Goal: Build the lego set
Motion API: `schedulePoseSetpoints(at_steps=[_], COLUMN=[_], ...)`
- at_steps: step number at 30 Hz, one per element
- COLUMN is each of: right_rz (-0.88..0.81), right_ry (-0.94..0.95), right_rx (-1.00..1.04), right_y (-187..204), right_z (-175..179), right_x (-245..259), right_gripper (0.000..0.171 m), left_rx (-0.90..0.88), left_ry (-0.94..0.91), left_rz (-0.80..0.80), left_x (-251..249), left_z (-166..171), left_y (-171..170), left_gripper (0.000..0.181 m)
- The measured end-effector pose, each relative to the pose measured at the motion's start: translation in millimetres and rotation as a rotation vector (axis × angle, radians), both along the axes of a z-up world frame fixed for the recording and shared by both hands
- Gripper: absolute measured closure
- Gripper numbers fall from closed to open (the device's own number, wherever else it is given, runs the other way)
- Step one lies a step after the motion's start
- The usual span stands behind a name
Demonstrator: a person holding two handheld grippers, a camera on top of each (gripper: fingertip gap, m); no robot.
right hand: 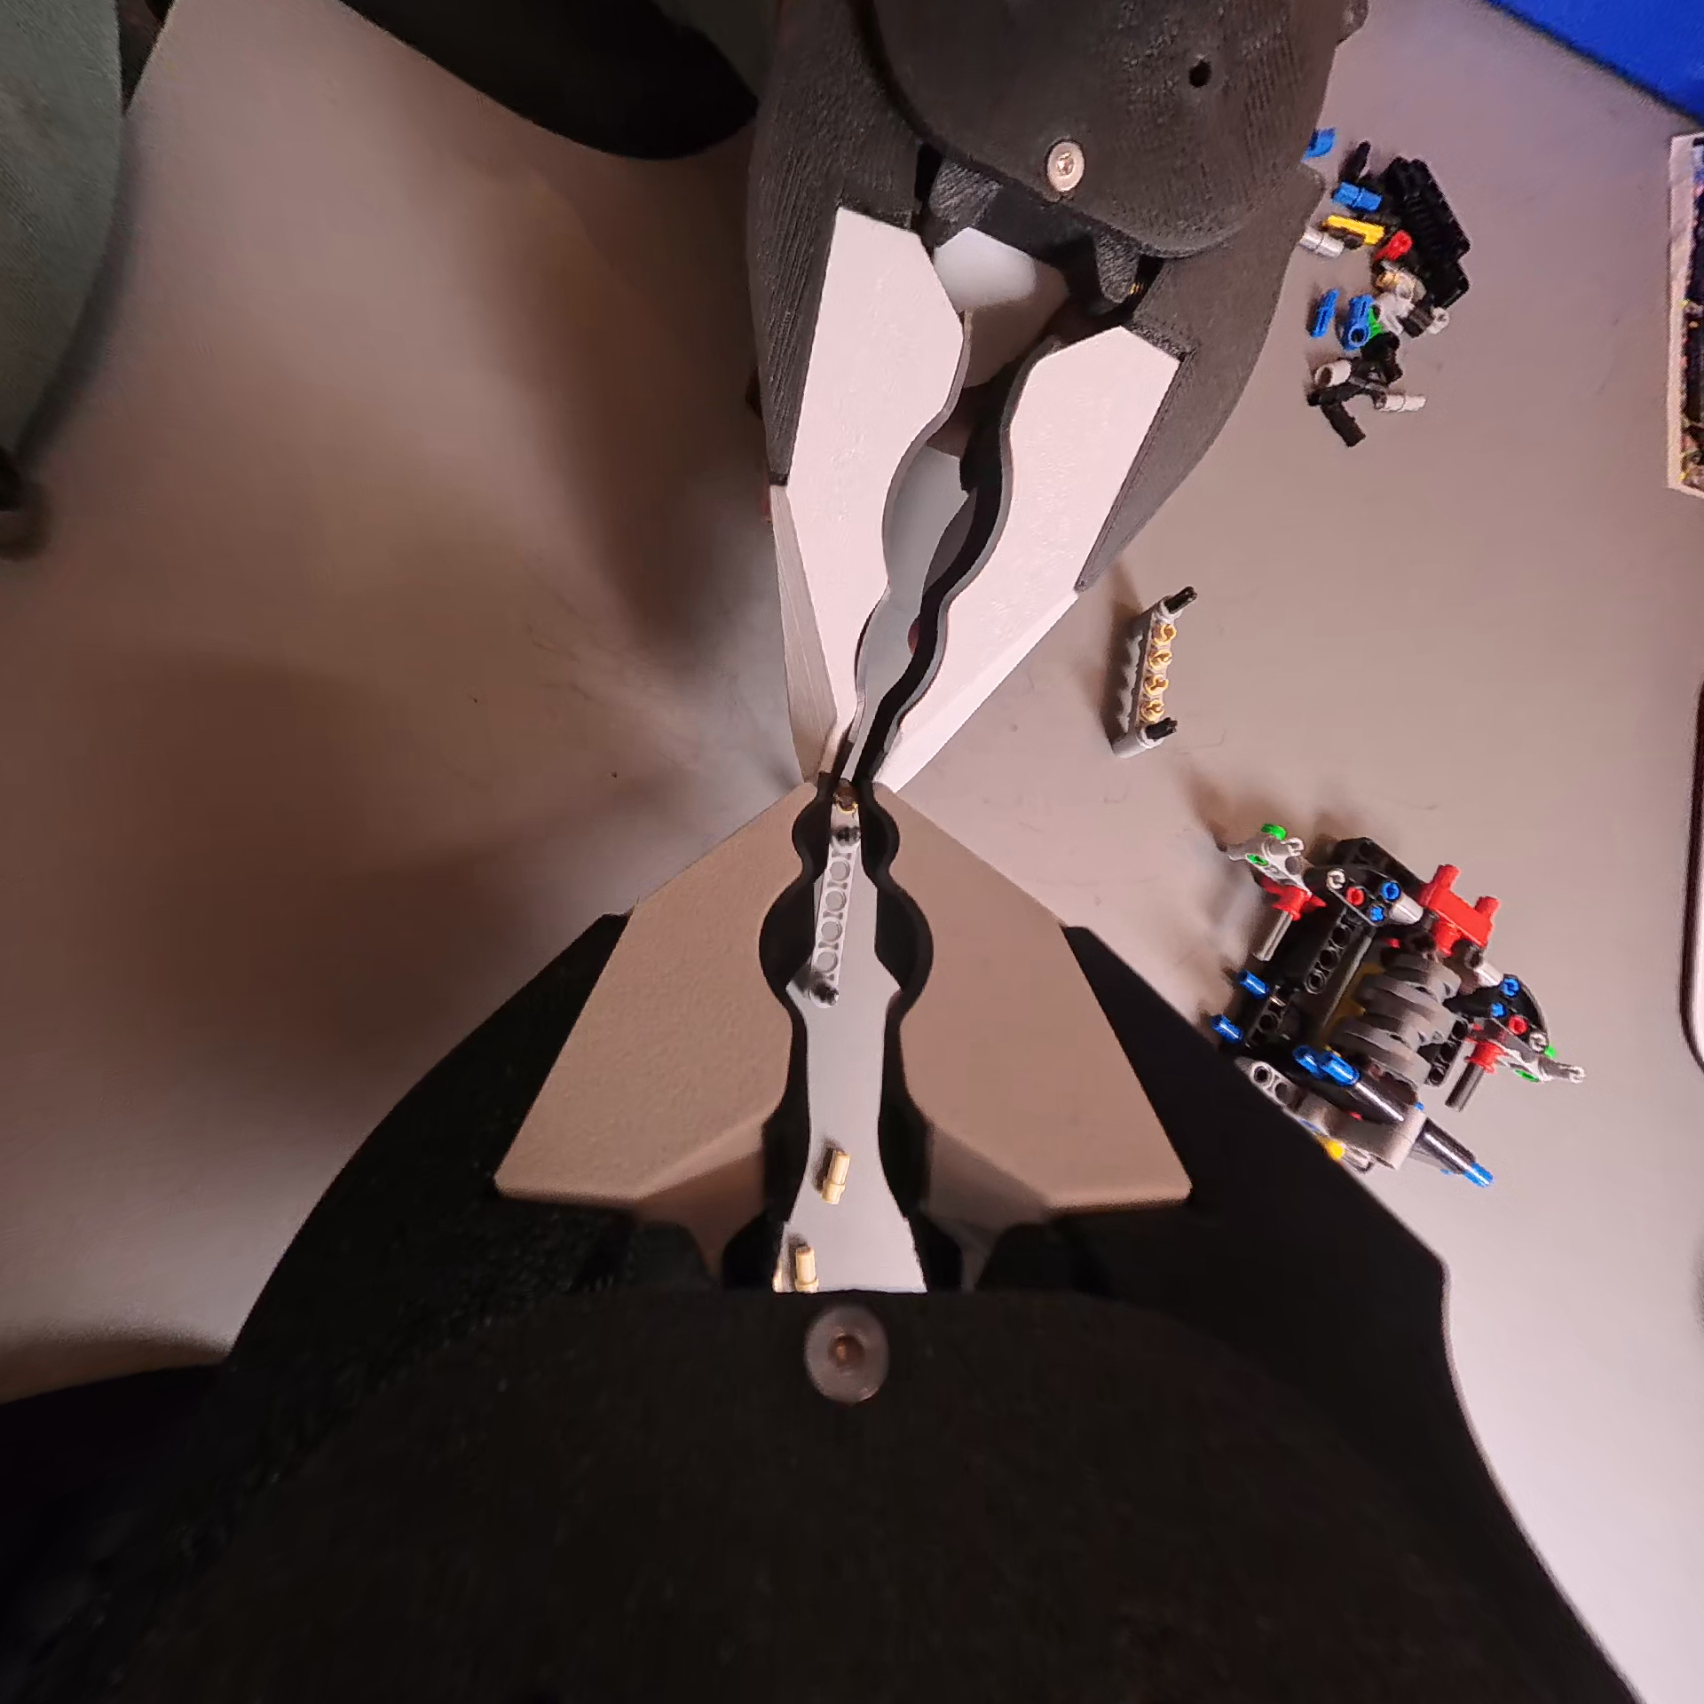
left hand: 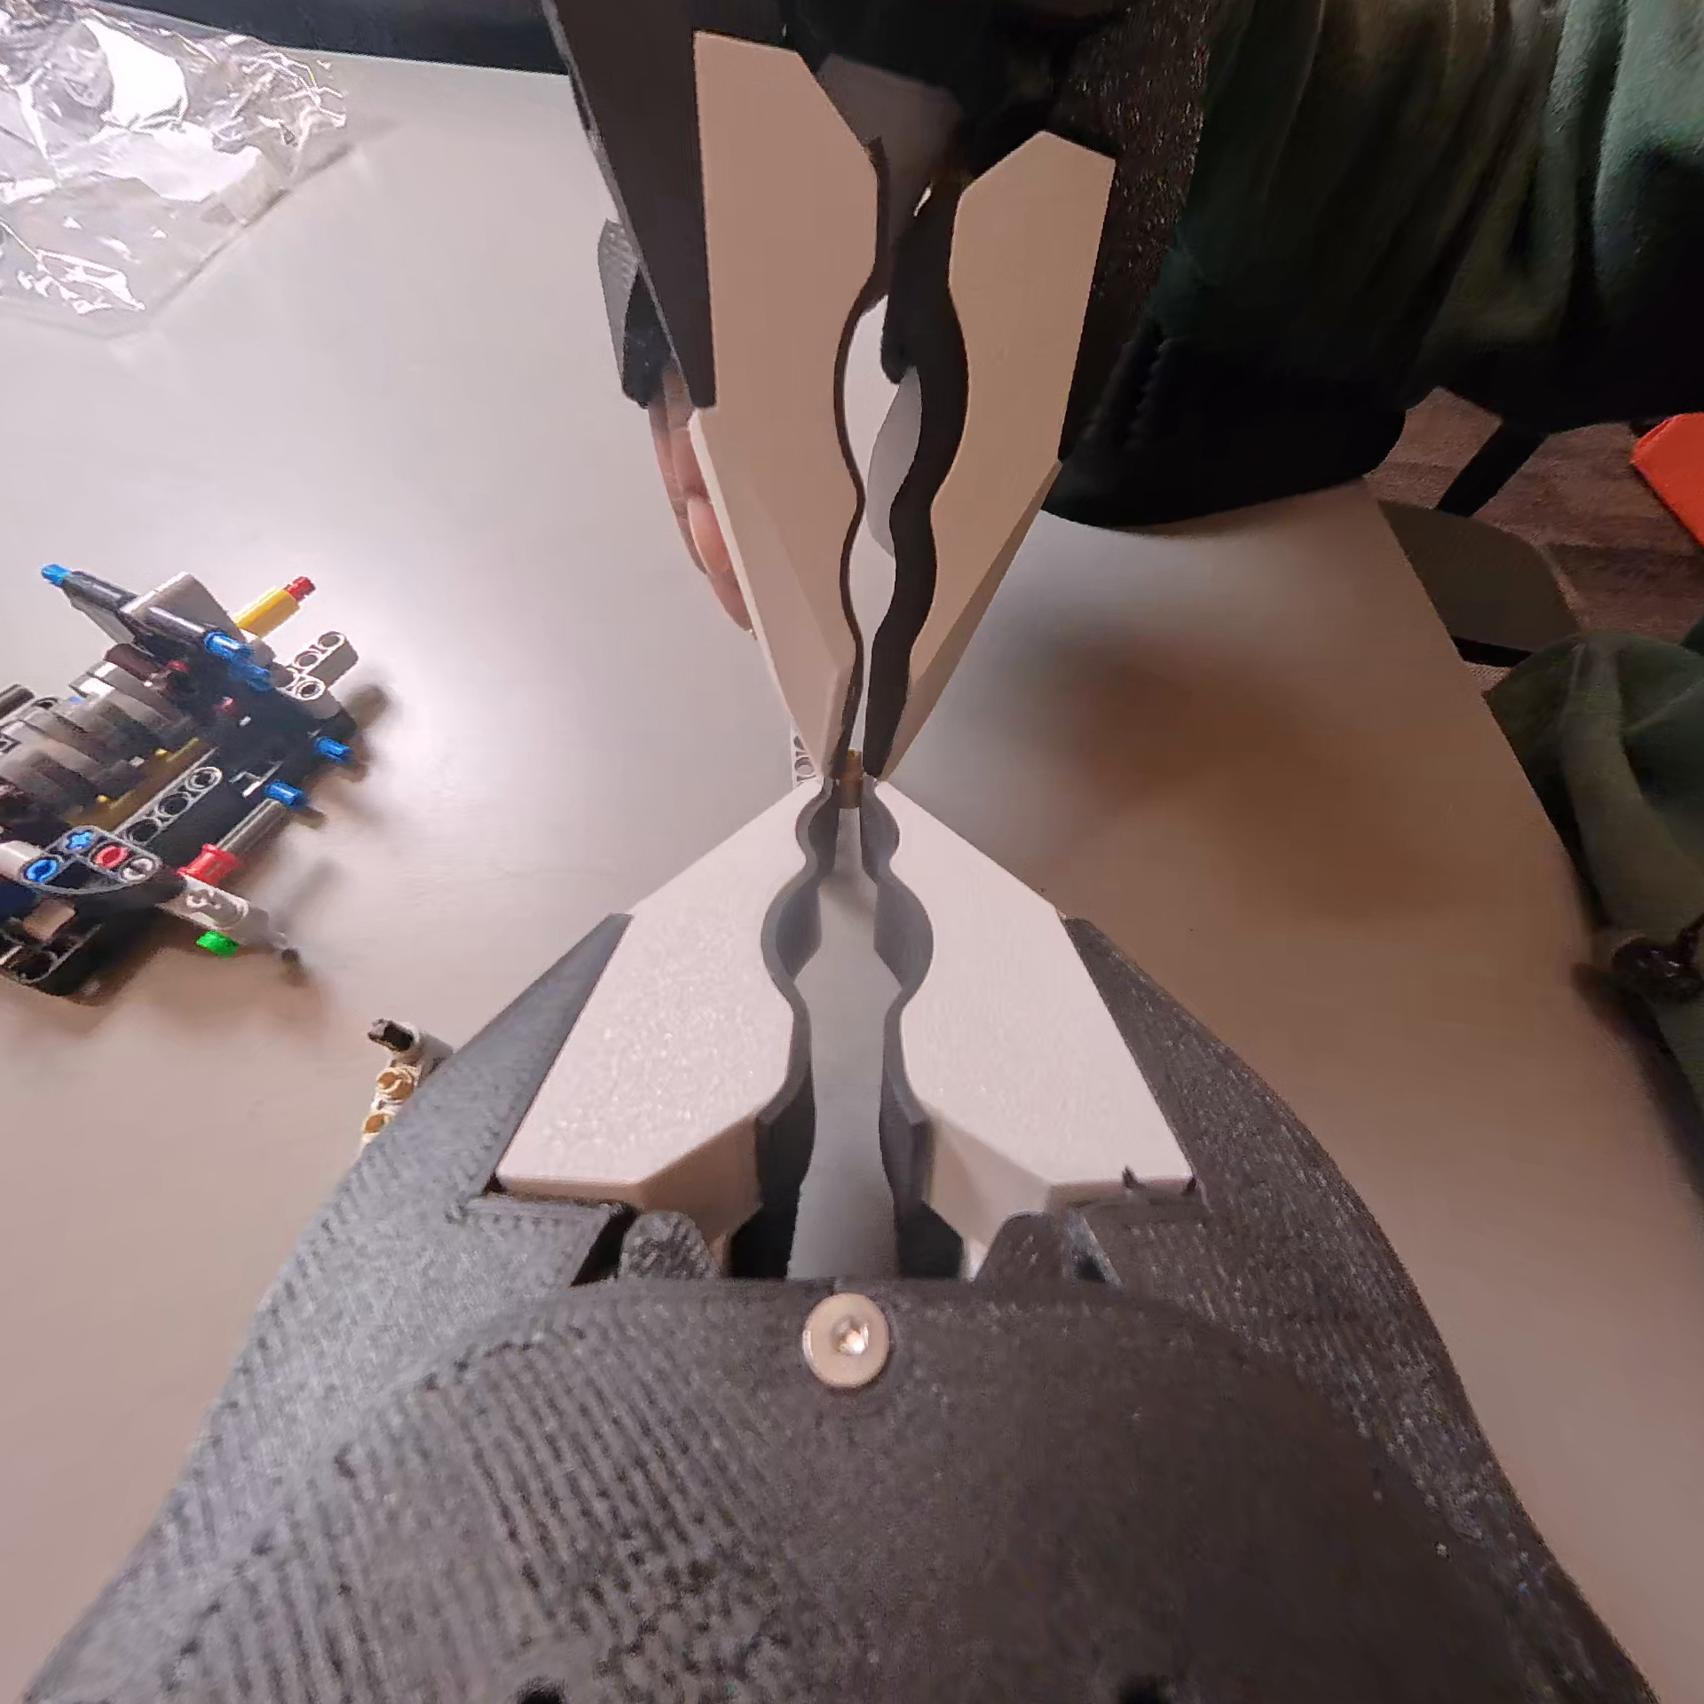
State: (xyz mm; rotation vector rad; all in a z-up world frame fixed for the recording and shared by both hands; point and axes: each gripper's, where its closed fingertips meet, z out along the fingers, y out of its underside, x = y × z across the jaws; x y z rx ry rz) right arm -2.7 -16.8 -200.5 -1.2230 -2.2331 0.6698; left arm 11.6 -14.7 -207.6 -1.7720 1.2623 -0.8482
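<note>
A pale grey-beige table [left hand: 479, 443] fills most of both views, softly shadowed at centre. At the right edge of the left wrist view, brown carpet [left hand: 1567, 461] and a dark chair leg [left hand: 1485, 461] show.

Quick count: two tools, the left tool [left hand: 850, 811] and right tool [right hand: 848, 811], tips meeting over one bench [right hand: 1383, 645]. One half-built model [right hand: 1383, 1005]. Two grey beams: one with four tan pins [right hand: 1148, 678] lying beside the model, one long beam [right hand: 834, 908] seen between the right tool's fingers. Two loose tan pins [right hand: 834, 1178] under that tool. One pile of loose parts [right hand: 1374, 277], maybe fifteen or so, too blurry to count properly. One crumpled clear bag [left hand: 138, 147].
</note>
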Motion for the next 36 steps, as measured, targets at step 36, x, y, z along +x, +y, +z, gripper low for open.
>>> schedulePoseSetpoints(at_steps=[36], right_rz=[0.007], right_ry=[-0.322], right_rx=[0.108], right_y=[9], right_z=[-32], right_x=[10], right_gripper=[0.168], left_rx=[0.029], left_ry=[0.220], left_rz=[0.024], left_x=[2], left_z=[-37], left_y=[7], left_gripper=[0.175])
